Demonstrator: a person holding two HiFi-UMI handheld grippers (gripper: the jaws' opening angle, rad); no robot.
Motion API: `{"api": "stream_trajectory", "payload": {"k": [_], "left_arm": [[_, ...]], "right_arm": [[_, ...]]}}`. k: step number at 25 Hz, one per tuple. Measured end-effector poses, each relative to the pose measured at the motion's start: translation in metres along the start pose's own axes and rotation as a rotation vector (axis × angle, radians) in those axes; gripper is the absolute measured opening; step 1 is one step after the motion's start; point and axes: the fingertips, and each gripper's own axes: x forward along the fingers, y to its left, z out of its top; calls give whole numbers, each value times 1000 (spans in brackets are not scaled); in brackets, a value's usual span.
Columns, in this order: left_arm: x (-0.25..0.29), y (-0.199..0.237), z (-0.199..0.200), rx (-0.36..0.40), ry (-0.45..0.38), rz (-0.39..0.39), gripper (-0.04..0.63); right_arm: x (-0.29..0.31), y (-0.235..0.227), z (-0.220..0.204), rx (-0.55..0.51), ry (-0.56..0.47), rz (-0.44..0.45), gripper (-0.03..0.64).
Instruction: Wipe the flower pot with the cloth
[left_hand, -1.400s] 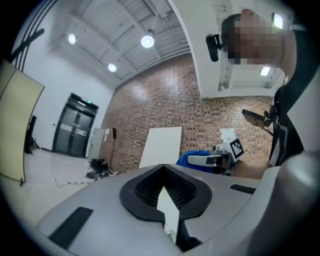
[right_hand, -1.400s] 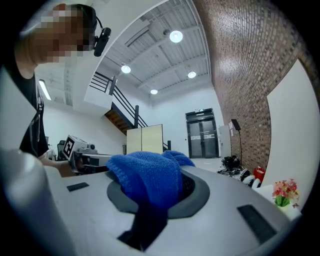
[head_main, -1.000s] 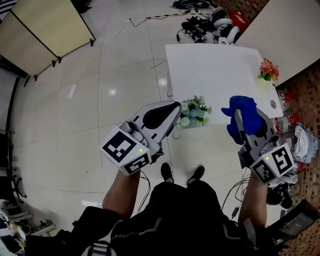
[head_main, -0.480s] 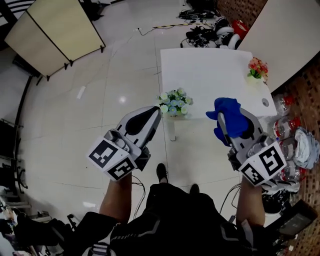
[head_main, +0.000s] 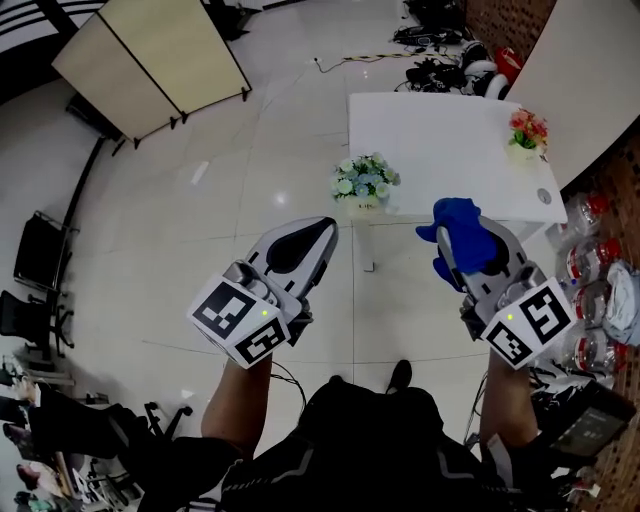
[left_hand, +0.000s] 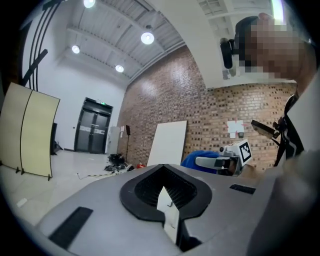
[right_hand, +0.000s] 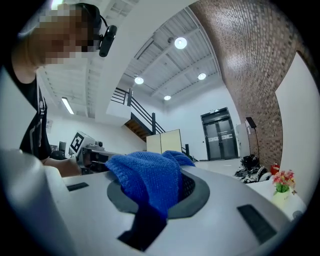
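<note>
A pot of pale blue and white flowers (head_main: 365, 180) stands at the near left corner of the white table (head_main: 440, 135). A second pot with red and orange flowers (head_main: 527, 130) is at the table's right edge, also seen as the red flowers (right_hand: 281, 182) in the right gripper view. My left gripper (head_main: 325, 232) hangs over the floor short of the table, shut and empty, its jaws (left_hand: 167, 212) pressed together. My right gripper (head_main: 462, 240) is shut on a blue cloth (head_main: 458, 225), which bunches over its jaws (right_hand: 150, 180). The blue cloth (left_hand: 200, 157) also shows in the left gripper view.
A beige folding screen (head_main: 150, 65) stands at the far left. Cables and gear (head_main: 450, 60) lie on the floor beyond the table. Bottles and bags (head_main: 595, 300) crowd the right side, and dark chairs (head_main: 40, 270) stand at the left. White tiled floor lies between me and the table.
Both grippers have drawn back from the table. The blue and white flower pot, which was beside the left gripper's tip, now stands well ahead of it. The cloth stays gripped.
</note>
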Motion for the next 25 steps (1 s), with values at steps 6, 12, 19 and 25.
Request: {"api": "stream_trajectory", "payload": {"k": [6,12,19,25], "left_arm": [[-76,-11,-9,30,-7,-33,5],[-139,-10,-19,25,-23,-70,5],[-177,-40,-4,44,-54,-29,5],[-181,-82,4,67,-67,3,5]], "right_arm": [[-4,84,-6,-15,20,-59,75],[-8,161,-22,-3,53,-97,75],[-40,203,-4,-59,52,-66,75],[-81,206,7,-81,48,-53,75]]}}
